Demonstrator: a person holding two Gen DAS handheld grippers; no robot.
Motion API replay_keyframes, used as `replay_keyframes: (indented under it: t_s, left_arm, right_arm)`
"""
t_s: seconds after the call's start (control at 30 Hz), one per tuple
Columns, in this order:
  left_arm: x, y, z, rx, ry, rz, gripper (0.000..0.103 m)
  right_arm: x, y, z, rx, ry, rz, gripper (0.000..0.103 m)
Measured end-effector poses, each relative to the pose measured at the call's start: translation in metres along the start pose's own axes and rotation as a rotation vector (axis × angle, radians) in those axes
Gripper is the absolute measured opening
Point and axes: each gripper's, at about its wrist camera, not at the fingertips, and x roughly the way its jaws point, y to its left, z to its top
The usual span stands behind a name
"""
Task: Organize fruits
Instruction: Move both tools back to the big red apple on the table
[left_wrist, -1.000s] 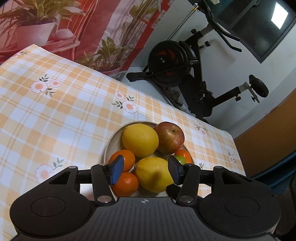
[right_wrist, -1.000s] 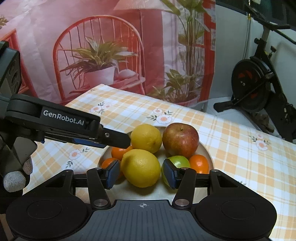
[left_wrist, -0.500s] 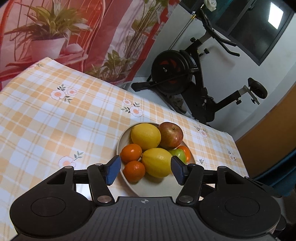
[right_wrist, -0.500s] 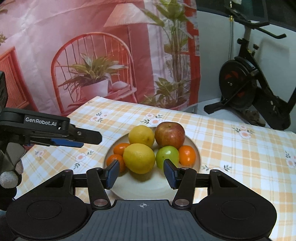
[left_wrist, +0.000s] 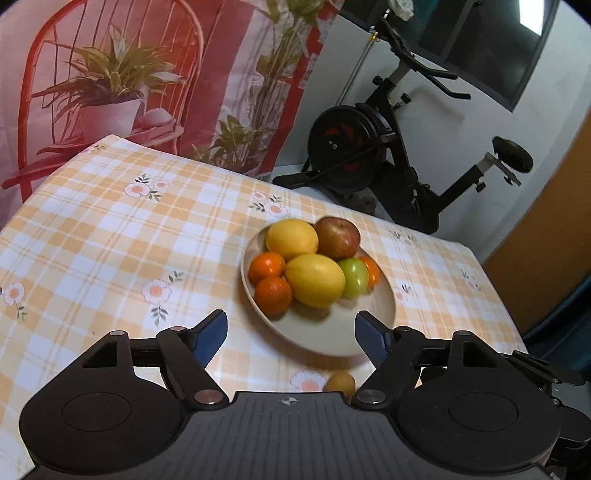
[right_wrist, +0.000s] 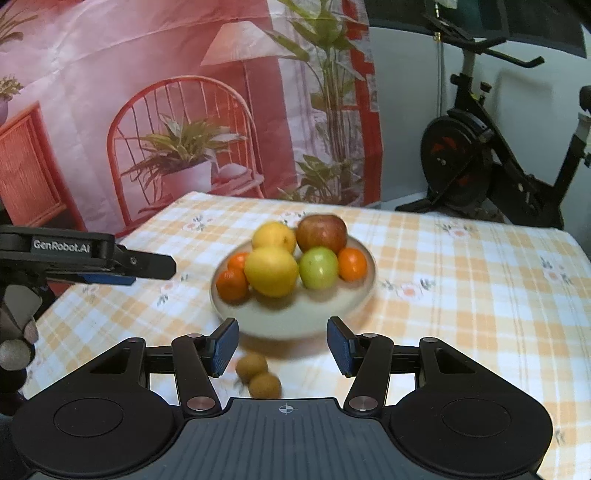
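Note:
A pale plate (left_wrist: 373, 314) (right_wrist: 295, 317) on the checked tablecloth holds two lemons (left_wrist: 314, 280), a red apple (left_wrist: 338, 237), a green apple (right_wrist: 318, 267) and three oranges (left_wrist: 272, 295). Two brown kiwis (right_wrist: 258, 374) lie on the cloth just in front of the plate; one kiwi (left_wrist: 340, 382) shows in the left wrist view. My left gripper (left_wrist: 291, 334) is open and empty, above the plate's near edge. My right gripper (right_wrist: 282, 345) is open and empty, above the kiwis. The left gripper's finger (right_wrist: 122, 264) shows at the left of the right wrist view.
The table (left_wrist: 92, 236) carries an orange-and-white checked cloth with flowers. A printed pink backdrop (right_wrist: 147, 110) hangs behind it. An exercise bike (left_wrist: 388, 155) stands beyond the far right corner. The table's right edge (left_wrist: 495, 295) drops off near the plate.
Both grippers have pulled back and up from the plate, so the fruit looks smaller. The kiwis in front of the plate have come into view. Both stay open.

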Motion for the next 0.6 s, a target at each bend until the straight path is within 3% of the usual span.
replay_keyframes:
  t_s: [0.33,0.6]
  left_arm:
    - [-0.014,-0.028,-0.026,0.136,-0.036,0.037,0.078]
    - [-0.025,-0.04,-0.042,0.165,-0.046,0.057,0.078]
  right_arm:
    - [-0.02,-0.008,-0.027,0.004,-0.008,-0.008,0.05]
    - [-0.032,-0.006,-0.049,-0.014,-0.009,0.011,0.053]
